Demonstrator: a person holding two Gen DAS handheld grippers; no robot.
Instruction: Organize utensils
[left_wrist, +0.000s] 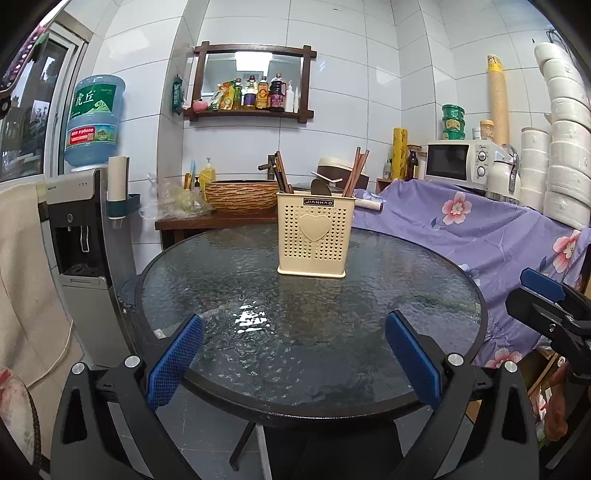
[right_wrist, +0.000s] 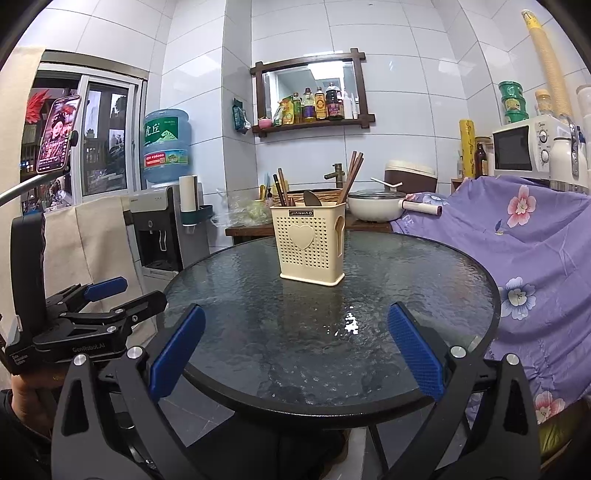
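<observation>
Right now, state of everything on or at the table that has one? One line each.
Utensil holder: upright on the glass table, far side.
Chopsticks: standing in the holder, tips out the top.
Spoon: in the holder, middle.
Left gripper: open, empty, over the near table edge.
Right gripper: open, empty, over the near table edge.
Pot: lid on, behind the table.

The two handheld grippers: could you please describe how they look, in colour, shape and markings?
Both are alike. The left gripper and right gripper have black, curved, angular finger frames with triangular cut-outs and silver screw heads. Each finger carries a flat blue pad with a fine dimpled texture. Seen from the right wrist view, the left gripper's black body bears white "GenRobot.AI" lettering and an upright black handle. No cables show.
</observation>
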